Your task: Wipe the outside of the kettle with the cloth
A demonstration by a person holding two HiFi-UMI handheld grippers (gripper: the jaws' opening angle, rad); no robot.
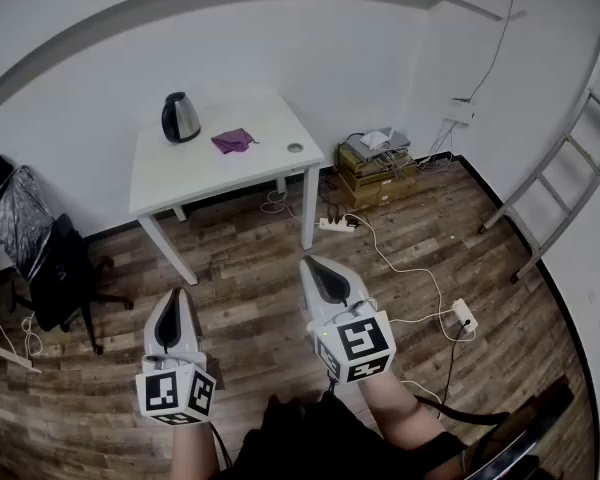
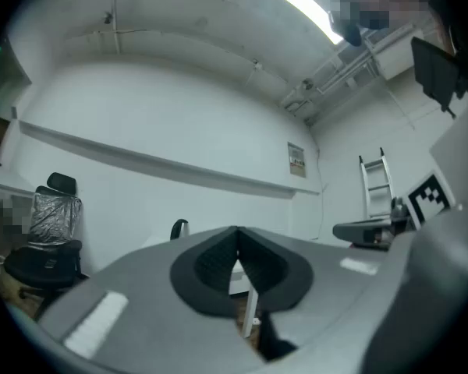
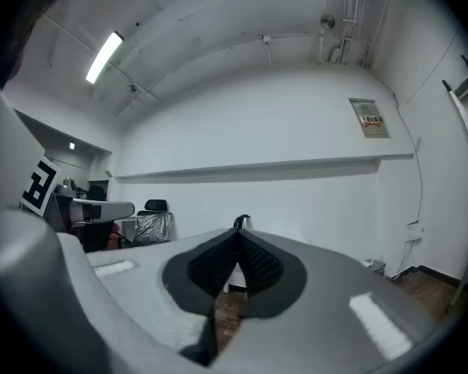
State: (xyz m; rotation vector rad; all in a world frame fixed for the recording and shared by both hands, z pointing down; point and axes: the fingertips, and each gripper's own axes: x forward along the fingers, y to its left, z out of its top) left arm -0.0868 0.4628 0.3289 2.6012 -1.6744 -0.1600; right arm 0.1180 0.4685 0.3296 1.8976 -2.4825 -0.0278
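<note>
1. The left gripper [image 2: 236, 234] was fully closed, its dark ribbed pads meeting in a single seam with nothing between them, and it was held level above the floor.
2. The right gripper [image 3: 238, 238] was closed in the same way and held nothing.
3. Both had smooth grey shells that tapered to a point. Each carried a white cube with black square markers at its rear end.
4. The kettle [image 1: 180, 118] stood well apart from both grippers, ahead of them across the room. It was upright near the back left corner of the bench [image 1: 230, 176].
5. It had a rounded body of shiny metal with a black lid and a curved black handle.
6. The cloth [image 1: 233, 141] was a soft purple piece, crumpled into a low heap. It lay near the kettle's right side, apart from it.
7. The bench was rectangular, with a smooth white top and slim white legs, and it stood against a plain white wall. A small round disc [image 1: 295, 148] lay near its right edge.
8. The floor [image 1: 250, 308] was brown wood planking with white cables and a power strip [image 1: 335, 224] on it.
9. Stacked cardboard boxes [image 1: 375, 176] sat to the right of the bench, a black office chair [image 1: 60, 268] stood at the left, and a metal ladder [image 1: 565, 168] leaned at the right wall.
</note>
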